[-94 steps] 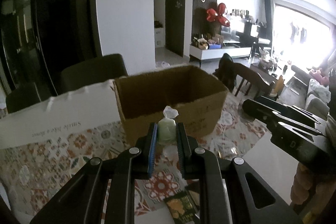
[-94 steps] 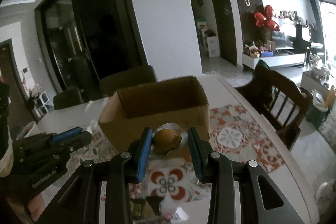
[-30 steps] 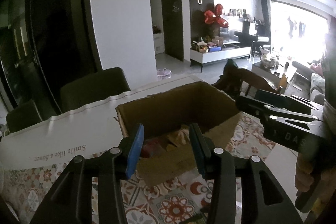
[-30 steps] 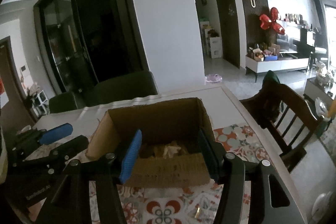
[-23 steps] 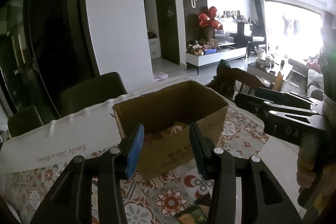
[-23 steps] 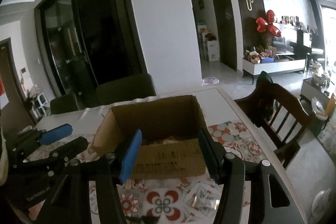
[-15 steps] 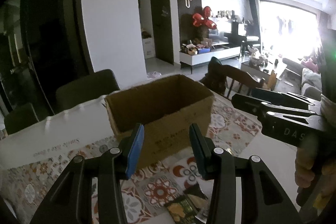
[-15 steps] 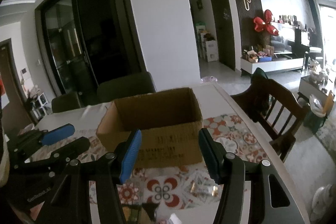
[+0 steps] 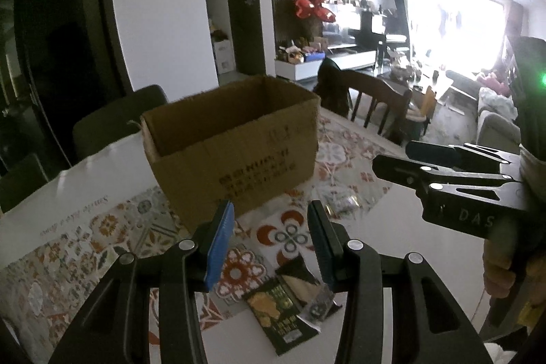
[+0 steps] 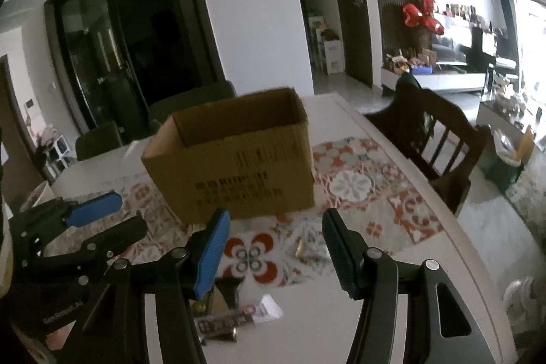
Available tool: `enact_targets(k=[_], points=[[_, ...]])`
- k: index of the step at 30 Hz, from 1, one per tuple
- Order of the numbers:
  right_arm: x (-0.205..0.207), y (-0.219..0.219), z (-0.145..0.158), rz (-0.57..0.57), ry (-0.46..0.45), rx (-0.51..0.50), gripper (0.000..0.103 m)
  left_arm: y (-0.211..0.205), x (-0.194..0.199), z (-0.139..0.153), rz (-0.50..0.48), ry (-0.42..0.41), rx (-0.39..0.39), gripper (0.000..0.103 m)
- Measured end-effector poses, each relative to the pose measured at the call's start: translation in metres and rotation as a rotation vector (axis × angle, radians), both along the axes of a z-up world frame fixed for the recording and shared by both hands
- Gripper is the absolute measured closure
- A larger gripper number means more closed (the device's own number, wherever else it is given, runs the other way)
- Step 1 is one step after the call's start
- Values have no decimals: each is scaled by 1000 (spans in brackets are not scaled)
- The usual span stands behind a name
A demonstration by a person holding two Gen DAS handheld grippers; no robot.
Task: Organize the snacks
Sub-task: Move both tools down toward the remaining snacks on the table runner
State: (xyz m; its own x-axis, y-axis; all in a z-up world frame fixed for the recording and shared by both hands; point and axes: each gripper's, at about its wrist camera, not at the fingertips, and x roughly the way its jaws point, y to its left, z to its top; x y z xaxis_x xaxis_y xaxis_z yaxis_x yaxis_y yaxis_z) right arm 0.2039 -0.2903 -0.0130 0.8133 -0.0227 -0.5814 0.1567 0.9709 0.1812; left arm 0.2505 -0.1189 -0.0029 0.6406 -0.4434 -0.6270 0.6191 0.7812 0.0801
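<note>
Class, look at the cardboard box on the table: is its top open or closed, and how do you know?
Open. The cardboard box shows no flaps over its top; both views look past the rim onto its bare inner walls. Its contents cannot be seen from here.

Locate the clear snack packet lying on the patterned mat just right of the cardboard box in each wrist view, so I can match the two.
Left wrist: the clear snack packet lies right of centre, beyond the open left gripper.
Right wrist: the packet sits low in the centre, between the open right gripper's fingers.
Shared landmark: the cardboard box, just behind and left of the packet in both.
</note>
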Motion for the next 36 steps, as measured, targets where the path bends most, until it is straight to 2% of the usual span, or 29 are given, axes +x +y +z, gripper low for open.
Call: enact_targets(k=[15, 26, 36], points=[[-21, 5, -53, -4, 149, 36, 46, -6, -19, -58, -71, 133, 64, 59], [-28, 9, -88, -9, 251, 80, 46, -16, -22, -88, -131, 207, 93, 59], [-29, 9, -105, -11, 301, 113, 46, -25, -17, -108, -154, 242, 124, 59]])
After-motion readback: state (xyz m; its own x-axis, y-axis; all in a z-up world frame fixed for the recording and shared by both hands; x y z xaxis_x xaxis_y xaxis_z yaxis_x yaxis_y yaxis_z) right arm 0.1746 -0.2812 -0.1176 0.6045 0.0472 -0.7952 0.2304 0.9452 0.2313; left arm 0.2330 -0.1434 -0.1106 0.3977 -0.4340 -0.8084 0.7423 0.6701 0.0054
